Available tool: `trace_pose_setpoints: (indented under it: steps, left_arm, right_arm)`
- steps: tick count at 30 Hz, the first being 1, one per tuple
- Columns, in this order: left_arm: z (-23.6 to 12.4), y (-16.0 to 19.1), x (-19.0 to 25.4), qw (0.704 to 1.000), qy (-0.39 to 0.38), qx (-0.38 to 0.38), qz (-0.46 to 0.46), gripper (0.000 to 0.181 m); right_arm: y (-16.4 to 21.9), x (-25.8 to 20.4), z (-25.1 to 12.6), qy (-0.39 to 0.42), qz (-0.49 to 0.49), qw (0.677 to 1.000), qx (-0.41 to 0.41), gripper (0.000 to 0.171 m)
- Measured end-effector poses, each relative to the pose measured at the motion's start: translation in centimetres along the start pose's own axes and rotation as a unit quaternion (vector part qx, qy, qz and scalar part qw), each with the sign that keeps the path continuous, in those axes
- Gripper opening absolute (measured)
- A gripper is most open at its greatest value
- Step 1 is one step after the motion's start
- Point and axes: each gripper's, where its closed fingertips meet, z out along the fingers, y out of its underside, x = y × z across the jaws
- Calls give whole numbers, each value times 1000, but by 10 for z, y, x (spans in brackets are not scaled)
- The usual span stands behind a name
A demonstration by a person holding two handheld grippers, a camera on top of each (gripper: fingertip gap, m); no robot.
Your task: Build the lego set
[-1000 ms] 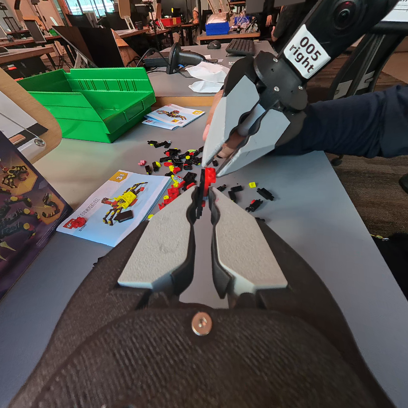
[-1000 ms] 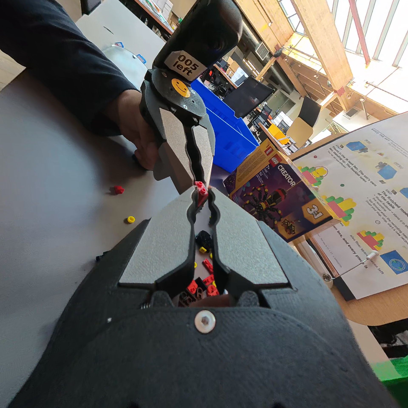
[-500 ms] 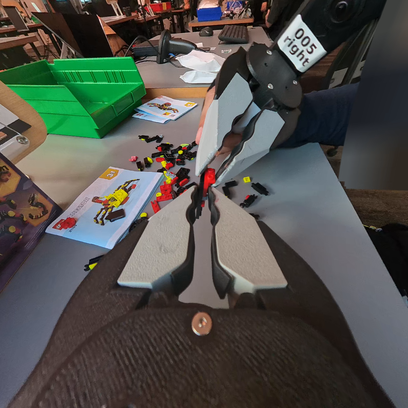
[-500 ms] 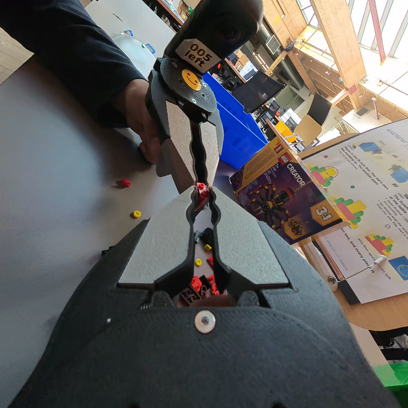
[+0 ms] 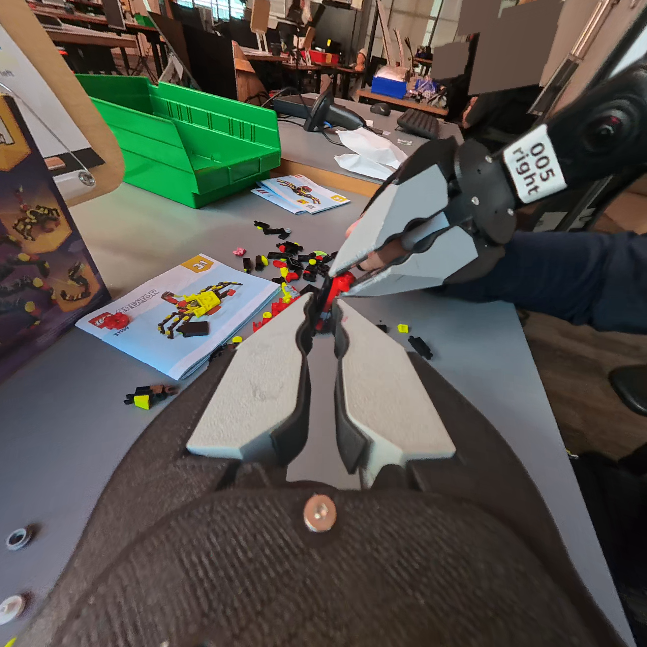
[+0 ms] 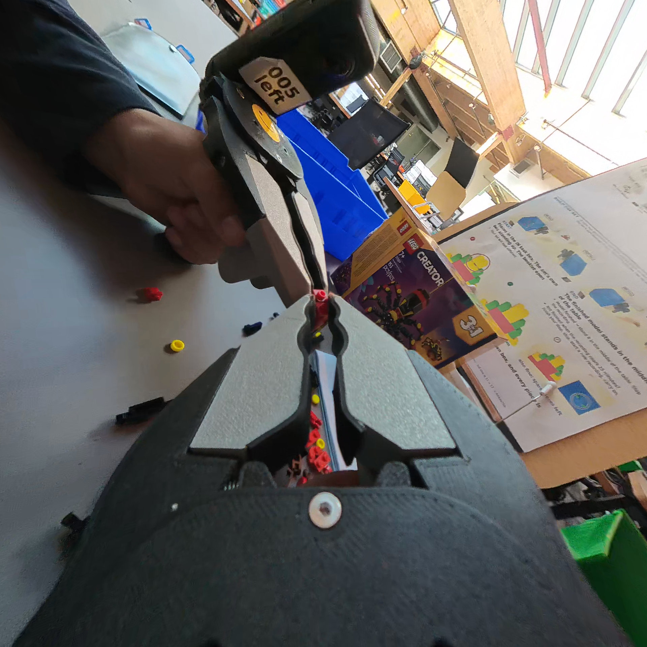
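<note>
Tip to tip above the grey table (image 5: 472, 402), the left gripper (image 5: 321, 317) pinches a small black-and-red brick assembly (image 5: 324, 303) while the right gripper (image 5: 341, 280), meeting it head-on, clamps its red stud-topped end (image 6: 320, 303).

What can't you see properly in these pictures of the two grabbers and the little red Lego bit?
- Red Lego piece: left wrist view, shape mostly hidden by both grippers' fingers; same in the right wrist view.
- Loose pile: left wrist view, pieces too small to identify.
- Green bin: right wrist view, cut off by the edge.
</note>
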Motion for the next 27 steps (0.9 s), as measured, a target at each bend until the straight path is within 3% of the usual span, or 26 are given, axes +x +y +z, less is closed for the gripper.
trace_pose_setpoints:
  steps: [9,12,14,19,24,27]
  left_arm:
    - [-1,-1,0,998,8,10,-57,4]
    - [-19,-9,-45,991,-57,48,-113,4]
    - [-32,-9,-58,992,-51,44,-105,4]
    - [-25,-13,-34,999,-29,20,-33,4]
    - [-10,12,-24,999,-18,-44,4,5]
    - [-10,11,-25,999,-17,-42,-5,5]
  right_arm:
    - [-2,0,-1,26,-62,998,-15,2]
    - [-16,-17,-3,-17,-52,998,18,0]
    - [1,6,-3,53,-106,992,-32,0]
    - [28,28,-11,44,20,998,-49,1]
    - [56,13,-1,4,59,991,-120,5]
    - [66,-6,2,-55,98,982,-149,14]
